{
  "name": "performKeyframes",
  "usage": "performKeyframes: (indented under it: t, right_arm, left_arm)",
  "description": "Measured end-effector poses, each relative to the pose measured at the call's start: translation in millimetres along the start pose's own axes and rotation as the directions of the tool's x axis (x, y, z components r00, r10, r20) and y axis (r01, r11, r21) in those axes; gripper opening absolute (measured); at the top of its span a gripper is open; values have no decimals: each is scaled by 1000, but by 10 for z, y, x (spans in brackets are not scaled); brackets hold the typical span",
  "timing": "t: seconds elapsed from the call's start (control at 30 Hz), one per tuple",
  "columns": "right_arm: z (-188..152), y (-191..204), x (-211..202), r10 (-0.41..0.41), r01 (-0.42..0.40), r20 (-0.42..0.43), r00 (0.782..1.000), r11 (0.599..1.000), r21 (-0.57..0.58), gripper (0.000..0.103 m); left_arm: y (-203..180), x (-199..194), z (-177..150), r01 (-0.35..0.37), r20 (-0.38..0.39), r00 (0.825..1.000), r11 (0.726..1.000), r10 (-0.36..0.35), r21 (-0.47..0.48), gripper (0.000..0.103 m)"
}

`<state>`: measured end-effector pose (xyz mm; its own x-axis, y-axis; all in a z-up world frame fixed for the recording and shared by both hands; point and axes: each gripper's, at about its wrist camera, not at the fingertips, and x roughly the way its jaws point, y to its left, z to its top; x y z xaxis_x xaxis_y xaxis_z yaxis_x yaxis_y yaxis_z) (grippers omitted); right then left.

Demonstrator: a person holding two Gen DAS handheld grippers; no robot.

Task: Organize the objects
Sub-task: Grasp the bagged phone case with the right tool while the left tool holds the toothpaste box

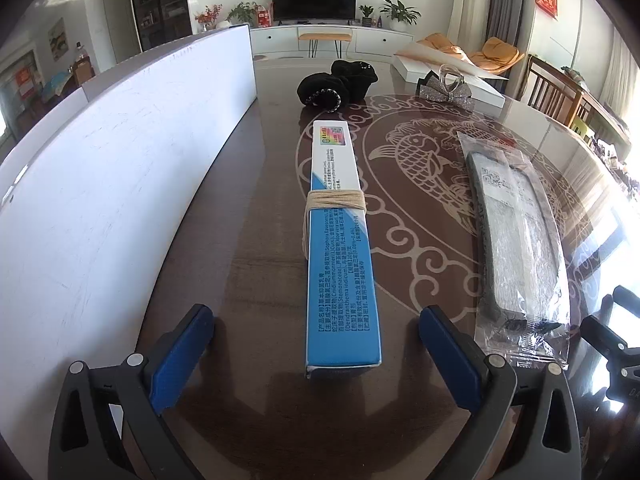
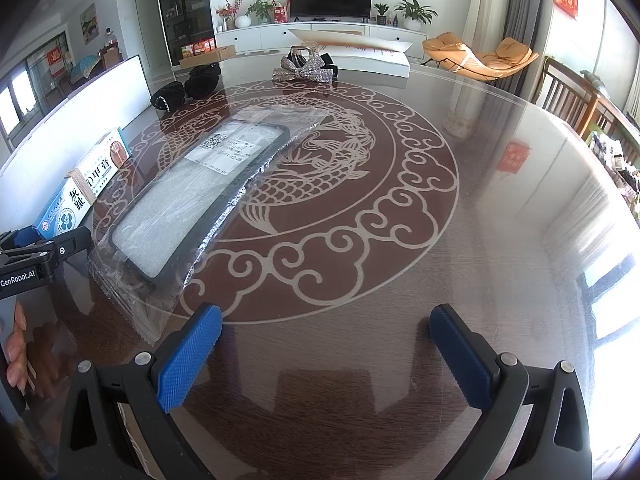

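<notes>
A long blue and white box (image 1: 340,248) wrapped with tan string lies on the table, its near end between the open fingers of my left gripper (image 1: 316,324), not touched. It also shows at the left in the right wrist view (image 2: 86,182). A phone case in a clear plastic bag (image 1: 516,232) lies to its right; in the right wrist view the bagged case (image 2: 200,196) lies ahead and left of my right gripper (image 2: 326,322), which is open and empty over the table.
A white box (image 1: 120,184) stands along the left. Black hair scrunchies (image 1: 336,84), a sparkly silver bow (image 1: 448,90) and a flat white box (image 2: 360,56) lie at the far side. The brown glass table (image 2: 480,200) has a fish pattern. Chairs stand at the right.
</notes>
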<state>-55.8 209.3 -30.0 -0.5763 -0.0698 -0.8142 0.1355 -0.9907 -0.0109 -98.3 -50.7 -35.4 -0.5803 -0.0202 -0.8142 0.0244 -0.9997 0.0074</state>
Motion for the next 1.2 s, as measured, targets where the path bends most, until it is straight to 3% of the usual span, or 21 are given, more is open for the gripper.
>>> performKeyframes:
  t: [0.13,0.2,0.27,0.37,0.57,0.63,0.7,0.8,0.83,0.87,0.9,0.97,1.07,1.13,1.2]
  right_arm:
    - [39,-22,7,16,-16,-24,1000,1000,2,103]
    - [137,-103,-10,54,-47,-56,997,993,111,103]
    - [306,-118,-64,138,-128,-28,990,966,226,103]
    - [669,139,10,166,-154,-24,986,955,252,103]
    - [1086,699,590,96,-52,-164,982,966,253,103]
    - [1103,870,663,28,7,-183,983,982,187,103]
    - [1084,1040,686,-45,56,-180,983,997,56,103]
    - [975,934,597,4,-4,-132,991,1000,0,102]
    - [926,853,545,2,-2,-111,994,1000,1,99]
    - [866,761,466,-1,1,-77,997,1000,2,84]
    - [806,676,390,-7,8,-52,999,1000,2,78]
    - [636,472,268,-17,18,-34,999,1000,17,78]
    - [341,180,98,-39,38,10,999,999,35,78]
    - [214,-20,40,-51,50,21,998,996,68,83]
    - [177,-123,30,-66,66,-4,998,993,101,103]
  left_arm:
    - [1,-1,-1,0,0,1000,1000,0,0,103]
    - [3,2,0,0,0,1000,1000,0,0,103]
    - [5,-2,-1,4,-1,1000,1000,-4,-1,103]
    - [4,0,0,4,-1,1000,1000,-4,-1,103]
    - [6,1,1,4,-1,1000,1000,-4,-1,103]
    - [6,-2,4,4,0,1000,1000,-4,-2,103]
    - [4,1,2,4,-2,1000,1000,-4,-1,103]
    - [1,10,-3,6,-1,1000,1000,-6,-2,103]
    - [1,14,-4,6,-2,1000,1000,-6,-2,103]
    - [0,18,-3,6,-2,1000,1000,-6,-2,103]
    - [-1,18,-6,6,-2,1000,1000,-6,-2,103]
    - [-1,20,-7,6,-1,1000,1000,-6,-2,103]
    - [-1,19,-7,6,-2,1000,1000,-6,-2,103]
    - [-3,22,-6,5,-2,1000,1000,-5,-1,103]
    - [-26,50,27,7,-1,1000,1000,-7,5,103]
